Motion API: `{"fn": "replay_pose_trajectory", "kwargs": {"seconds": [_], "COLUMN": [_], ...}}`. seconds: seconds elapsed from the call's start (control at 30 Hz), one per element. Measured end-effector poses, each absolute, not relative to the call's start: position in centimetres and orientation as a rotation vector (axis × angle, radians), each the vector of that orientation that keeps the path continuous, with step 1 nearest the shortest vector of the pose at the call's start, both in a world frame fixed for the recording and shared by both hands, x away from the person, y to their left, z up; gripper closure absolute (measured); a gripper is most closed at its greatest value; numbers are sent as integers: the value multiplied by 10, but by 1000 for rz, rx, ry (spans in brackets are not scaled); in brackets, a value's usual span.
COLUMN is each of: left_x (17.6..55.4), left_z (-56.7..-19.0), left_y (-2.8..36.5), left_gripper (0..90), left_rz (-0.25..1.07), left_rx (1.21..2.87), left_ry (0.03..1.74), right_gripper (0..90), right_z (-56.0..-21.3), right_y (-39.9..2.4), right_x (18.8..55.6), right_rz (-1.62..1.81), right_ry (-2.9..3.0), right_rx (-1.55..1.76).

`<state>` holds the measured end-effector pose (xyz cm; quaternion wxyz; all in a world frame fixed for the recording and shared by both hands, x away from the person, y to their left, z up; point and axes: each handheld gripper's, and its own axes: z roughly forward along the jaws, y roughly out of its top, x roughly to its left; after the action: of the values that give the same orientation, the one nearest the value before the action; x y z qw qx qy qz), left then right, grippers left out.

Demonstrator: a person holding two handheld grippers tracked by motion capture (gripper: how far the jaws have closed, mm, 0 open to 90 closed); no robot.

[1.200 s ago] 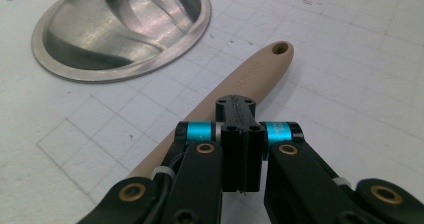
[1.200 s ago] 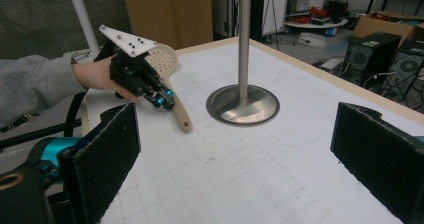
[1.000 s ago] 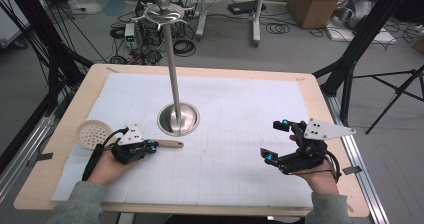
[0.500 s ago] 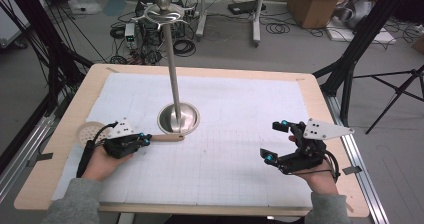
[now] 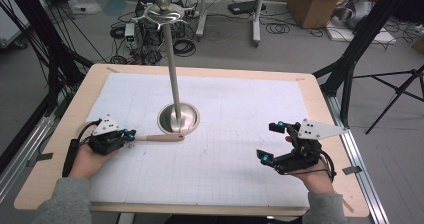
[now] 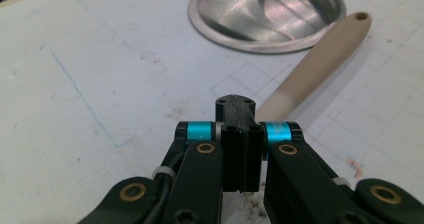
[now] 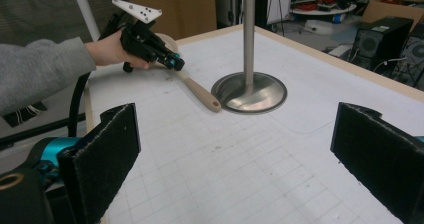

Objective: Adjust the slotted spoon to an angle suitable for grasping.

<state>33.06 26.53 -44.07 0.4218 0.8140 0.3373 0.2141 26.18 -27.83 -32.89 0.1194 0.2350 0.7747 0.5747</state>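
Jaws of the left gripper (image 5: pixel 129 134) are closed tight on the wooden handle (image 5: pixel 160 137) of a skimmer spoon, at about eight o'clock on the table (image 5: pixel 60 149) in the high view. In the left gripper view the two black pads (image 6: pixel 239 156) press together with the pale handle (image 6: pixel 315 64) running out from between them toward one o'clock, its holed tip lying just beside the rim of the steel base (image 6: pixel 267 14). The handle lies low over the white gridded mat (image 5: pixel 235 114), pointing toward three o'clock in the high view, and its far end sits at the front edge of the round base (image 5: pixel 178 119) of a tall metal stand (image 5: pixel 170 59). The spoon's bowl is hidden under the hand and gripper in the high view.

Right gripper (image 5: pixel 272 141) rests at about four o'clock on the table, well apart from the stand and the spoon. Its jaws stand wide open with nothing between them; the right gripper view shows one padded finger (image 7: pixel 102 156) at the lower left and the other at the lower right, bare mat in the gap. That view also shows the left gripper (image 7: pixel 172 63) at ten o'clock, holding the spoon handle (image 7: pixel 200 91), which slopes down to the stand's base (image 7: pixel 250 94).
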Motion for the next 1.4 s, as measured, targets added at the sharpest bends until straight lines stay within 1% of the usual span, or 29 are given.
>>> {"fn": "replay_pose_trajectory", "kwargs": {"seconds": [0.33, 0.47, 0.63, 0.8, 1.0, 1.4], "left_x": [339, 341, 341, 336, 326, 288], "left_z": [-444, -446, -446, -447, -447, -444], "left_y": [270, 269, 273, 275, 281, 289], "left_gripper": [897, 897, 898, 898, 898, 898], "left_rz": [567, 610, 586, 590, 572, 572], "left_rx": [2052, 2091, 2083, 2066, 2062, 2086], "left_ry": [940, 988, 1031, 1030, 1036, 1055], "right_gripper": [43, 43, 43, 43, 43, 43], "right_z": [-330, -332, -334, -335, -331, -326], "right_y": [-279, -280, -278, -275, -275, -267], "right_x": [259, 259, 260, 261, 263, 271], "right_rz": [1677, 1672, 1663, 1659, 1678, 1708], "right_ry": [2268, 2272, 2289, 2300, 2280, 2274], "right_rx": [685, 699, 703, 700, 677, 645]}}
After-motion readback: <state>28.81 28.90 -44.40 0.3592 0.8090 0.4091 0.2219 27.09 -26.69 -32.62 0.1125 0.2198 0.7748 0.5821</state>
